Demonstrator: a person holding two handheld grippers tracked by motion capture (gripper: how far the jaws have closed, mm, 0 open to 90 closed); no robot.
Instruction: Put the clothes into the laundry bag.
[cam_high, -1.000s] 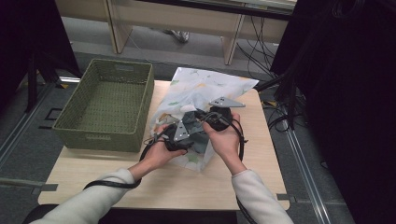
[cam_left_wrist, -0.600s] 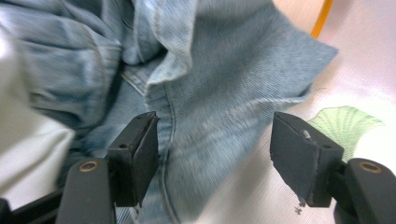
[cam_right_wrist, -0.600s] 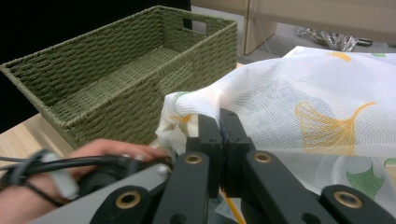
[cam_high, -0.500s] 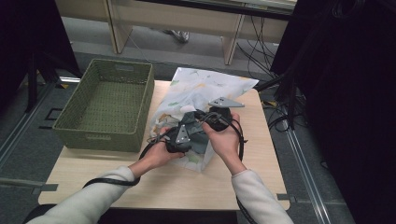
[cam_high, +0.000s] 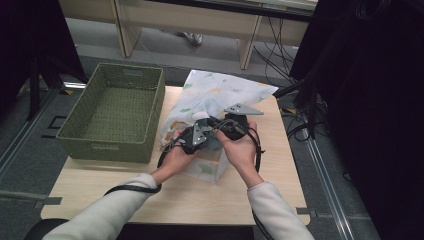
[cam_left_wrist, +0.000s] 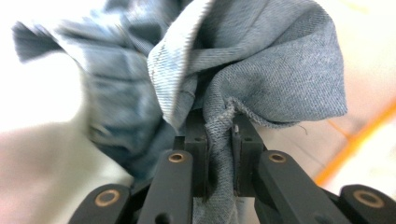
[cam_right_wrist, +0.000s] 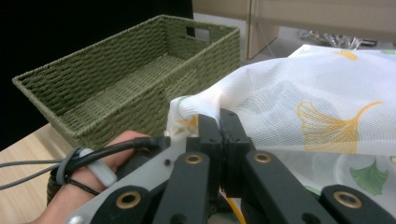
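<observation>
A blue-grey denim cloth (cam_left_wrist: 280, 70) bunches in front of my left gripper (cam_left_wrist: 218, 123), which is shut on a hemmed fold of it. In the high view the left gripper (cam_high: 197, 136) sits at the table's middle with the denim (cam_high: 214, 143) beside it, partly under the hands. My right gripper (cam_right_wrist: 218, 122) is shut on the edge of a white mesh bag (cam_right_wrist: 303, 93) printed with yellow and green leaves. From above, the right gripper (cam_high: 231, 123) lies close to the right of the left one, and the bag (cam_high: 215, 92) spreads behind both and under them.
A green woven basket (cam_high: 80, 145) stands empty at the table's left, close beside the left hand; its wall (cam_right_wrist: 130, 70) rises just past that hand. Cables trail from both grippers toward the front edge. Bare tabletop (cam_high: 200, 195) lies in front of the hands.
The two grippers have crept slightly away from the person, still close together. Both grips are unchanged.
</observation>
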